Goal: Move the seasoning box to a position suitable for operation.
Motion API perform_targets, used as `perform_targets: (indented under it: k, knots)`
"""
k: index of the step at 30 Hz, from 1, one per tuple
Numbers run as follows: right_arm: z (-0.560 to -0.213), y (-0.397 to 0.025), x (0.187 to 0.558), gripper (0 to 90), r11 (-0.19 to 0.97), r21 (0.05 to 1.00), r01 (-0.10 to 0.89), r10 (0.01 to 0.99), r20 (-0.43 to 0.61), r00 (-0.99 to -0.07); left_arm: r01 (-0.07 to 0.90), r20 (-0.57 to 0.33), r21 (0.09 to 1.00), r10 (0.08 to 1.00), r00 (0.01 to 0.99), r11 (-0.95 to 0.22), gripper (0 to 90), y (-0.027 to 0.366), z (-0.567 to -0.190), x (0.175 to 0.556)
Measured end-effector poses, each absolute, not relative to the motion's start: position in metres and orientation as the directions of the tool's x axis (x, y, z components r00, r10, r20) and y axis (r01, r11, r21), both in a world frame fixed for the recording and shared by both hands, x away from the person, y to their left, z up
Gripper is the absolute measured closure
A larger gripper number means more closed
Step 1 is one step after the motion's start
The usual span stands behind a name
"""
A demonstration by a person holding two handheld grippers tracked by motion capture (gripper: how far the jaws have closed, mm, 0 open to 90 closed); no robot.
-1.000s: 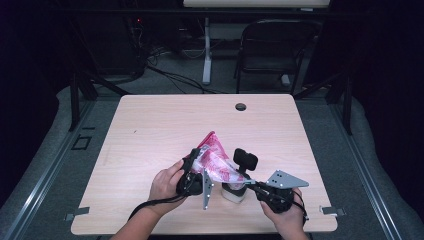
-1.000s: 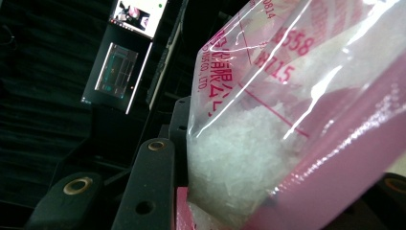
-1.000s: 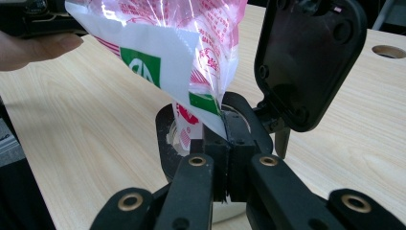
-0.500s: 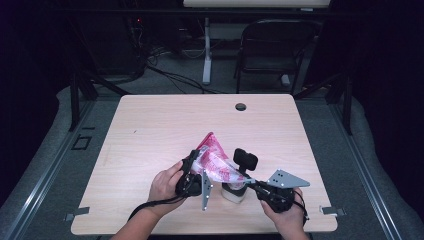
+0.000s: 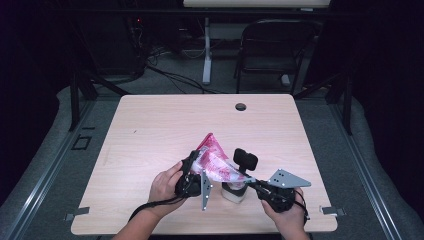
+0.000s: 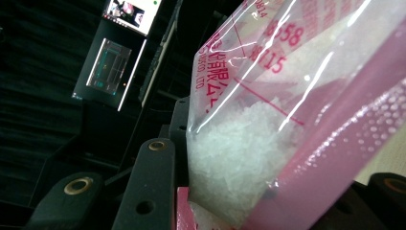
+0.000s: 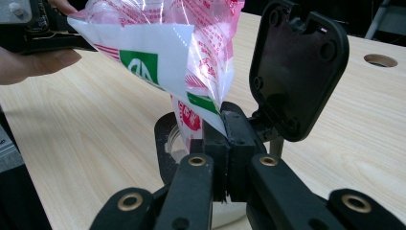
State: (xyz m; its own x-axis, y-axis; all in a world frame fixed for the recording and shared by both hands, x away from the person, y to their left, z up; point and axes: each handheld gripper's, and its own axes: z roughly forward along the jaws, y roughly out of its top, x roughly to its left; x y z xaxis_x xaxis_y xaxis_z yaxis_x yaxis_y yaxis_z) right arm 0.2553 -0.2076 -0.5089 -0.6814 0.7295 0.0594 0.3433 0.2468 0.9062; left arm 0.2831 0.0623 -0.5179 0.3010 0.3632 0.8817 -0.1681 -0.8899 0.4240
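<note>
the bag [image 5: 216, 162] of white crystals hangs tilted just above the jar [image 5: 234, 192], near the table's [image 5: 150, 130] front edge. the left gripper [image 5: 191, 172] pinches the bag's upper end, away from the jar. the right gripper [image 7: 224, 120] is pressed together on its lower corner, right over the jar's mouth.

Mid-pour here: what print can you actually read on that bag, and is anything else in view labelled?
"8558" in pink on the clear bag, left gripper view; leading digits are cut off.
"115" on the line below it, possibly more digits before.
"CO., LTD." reads partly along the bag's edge; the pink characters beside it are too tilted to read.
A green and white logo on the bag, right gripper view: letters unclear.
The monitor behind: too small to read.
</note>
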Motion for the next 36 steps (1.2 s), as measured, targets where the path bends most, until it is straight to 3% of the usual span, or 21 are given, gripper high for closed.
perform_targets:
  k: [36]
  knots:
    - [-0.5024, -0.2042, 0.2571, 89.5, 0.242, 0.915, 0.322, 0.729, 0.047, -0.682, -0.109, 0.815, 0.491, 0.412, 0.407, -0.864, 69.5, 0.0695, -0.5259, 0.2839]
